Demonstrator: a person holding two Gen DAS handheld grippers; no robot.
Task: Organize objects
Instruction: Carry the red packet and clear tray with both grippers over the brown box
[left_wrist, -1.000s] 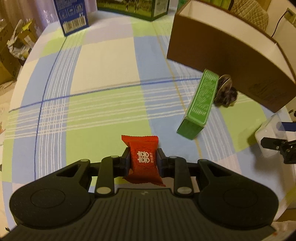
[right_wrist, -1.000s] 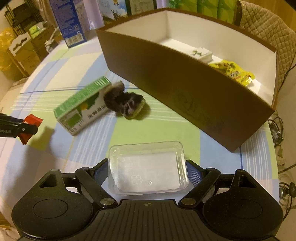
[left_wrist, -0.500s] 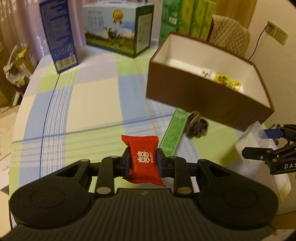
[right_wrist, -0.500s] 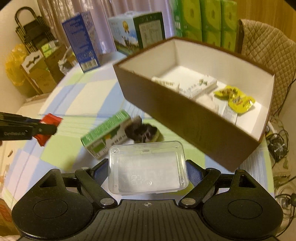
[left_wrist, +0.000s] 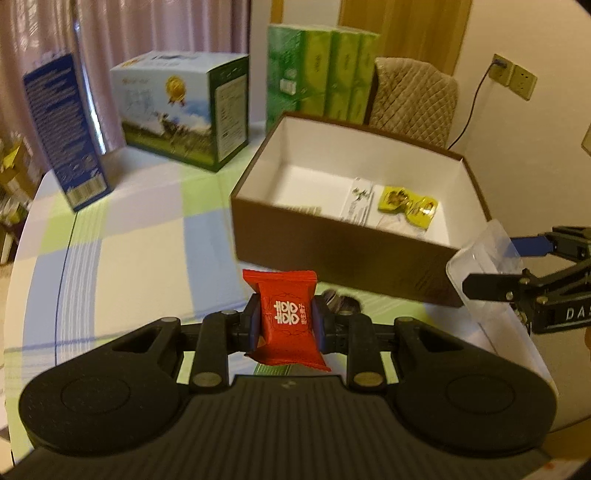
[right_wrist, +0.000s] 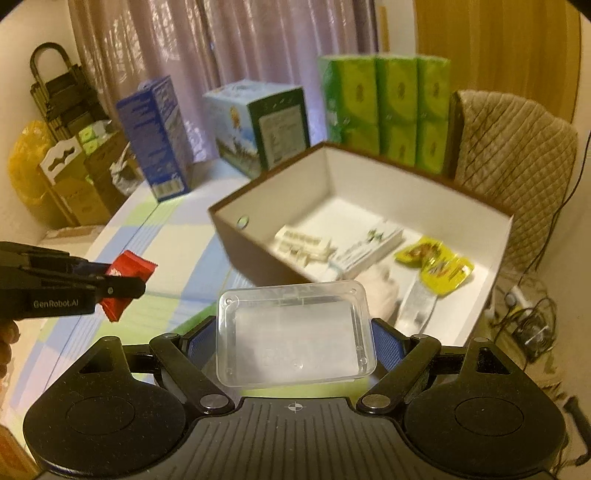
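Note:
My left gripper (left_wrist: 285, 325) is shut on a red candy packet (left_wrist: 286, 317) with white characters, held in the air in front of the brown box (left_wrist: 343, 251). Seen from the right wrist, the same red packet (right_wrist: 129, 275) hangs at the left. My right gripper (right_wrist: 295, 332) is shut on a clear plastic container (right_wrist: 295, 332), raised near the box's front wall (right_wrist: 251, 266). From the left wrist that clear container (left_wrist: 484, 266) shows at the right. Inside the white-lined box lie yellow packets (right_wrist: 436, 266), a white booklet (right_wrist: 365, 247) and white sachets (right_wrist: 303, 247).
On the checked tablecloth (left_wrist: 129, 240) a blue carton (left_wrist: 62, 129), a milk carton box (left_wrist: 181, 114) and green tissue packs (left_wrist: 321, 70) stand at the back. A dark furry object (left_wrist: 341, 301) lies below my left gripper. A quilted chair (right_wrist: 513, 155) stands behind the box.
Both grippers have risen and tilted up toward the brown box, each still holding its object. The box interior now shows more fully; the green carton has dropped almost out of view.

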